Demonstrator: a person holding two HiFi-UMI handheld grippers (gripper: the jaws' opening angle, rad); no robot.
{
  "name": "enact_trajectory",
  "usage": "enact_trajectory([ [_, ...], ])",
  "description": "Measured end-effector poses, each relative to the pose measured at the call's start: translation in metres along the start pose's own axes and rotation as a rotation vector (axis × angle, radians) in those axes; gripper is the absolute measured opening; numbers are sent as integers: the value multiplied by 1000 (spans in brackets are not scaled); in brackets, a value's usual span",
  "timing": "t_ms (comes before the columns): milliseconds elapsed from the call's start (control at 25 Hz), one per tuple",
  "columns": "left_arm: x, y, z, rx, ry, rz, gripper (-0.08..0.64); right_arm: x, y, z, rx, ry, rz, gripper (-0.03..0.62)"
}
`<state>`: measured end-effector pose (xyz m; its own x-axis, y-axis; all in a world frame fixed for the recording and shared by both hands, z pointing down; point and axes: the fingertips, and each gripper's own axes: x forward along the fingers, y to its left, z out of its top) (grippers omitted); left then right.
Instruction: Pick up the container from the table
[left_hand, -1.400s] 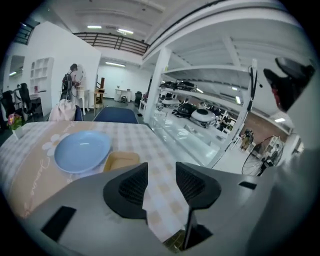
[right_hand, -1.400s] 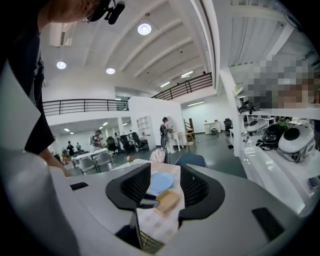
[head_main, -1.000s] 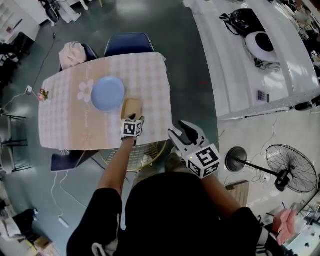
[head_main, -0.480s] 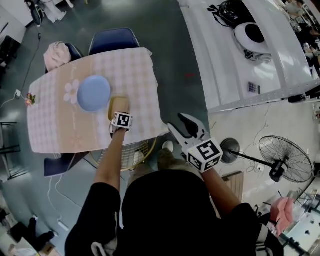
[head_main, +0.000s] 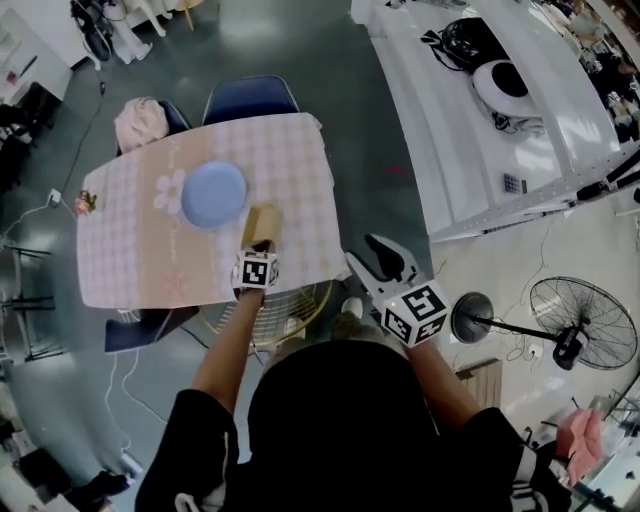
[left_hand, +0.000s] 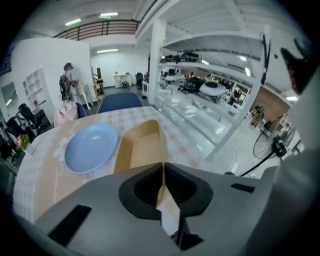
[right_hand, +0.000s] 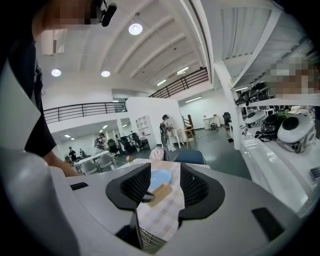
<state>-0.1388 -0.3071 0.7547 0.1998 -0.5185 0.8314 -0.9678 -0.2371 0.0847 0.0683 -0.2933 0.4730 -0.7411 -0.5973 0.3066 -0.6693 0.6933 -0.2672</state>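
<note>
- One container (left_hand: 142, 147) wall is being pinched by my closing left claw (left_hand: 163, 172), for lifting.
- My right claw (right_hand: 161, 187) is waiting open, empty; plate (left_hand: 90, 147) is sitting at ten o'clock.

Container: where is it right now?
Head view, left of centre: the container is over the table, just right of the plate, its near wall between the left gripper's closing jaws.
</note>
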Motion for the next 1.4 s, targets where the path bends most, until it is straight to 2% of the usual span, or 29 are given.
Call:
enact_trajectory([
  [280,-127,-29,44,-68,-269,-100,17,3,31,16,-24,-45,16,153],
  [440,-199,-42,66,-77,-429,-113,17,3,45,28,-39,-80,-11,149],
  [480,-215,-44,71,-83,-469,-113,17,3,47,30,-44,-86,-20,135],
  [600,-259,-44,83,-90,-582,-103,17,3,55,34,-60,-106,-50,28],
  [760,-294,-38,88,-90,-692,-90,17,-1,67,35,-83,-145,-94,5],
  [880,-301,-26,84,-97,-734,-74,17,-3,74,33,-103,-173,-135,0],
  [1400,-316,-20,80,-64,-757,-118,17,-17,82,30,-142,-200,-243,-2],
])
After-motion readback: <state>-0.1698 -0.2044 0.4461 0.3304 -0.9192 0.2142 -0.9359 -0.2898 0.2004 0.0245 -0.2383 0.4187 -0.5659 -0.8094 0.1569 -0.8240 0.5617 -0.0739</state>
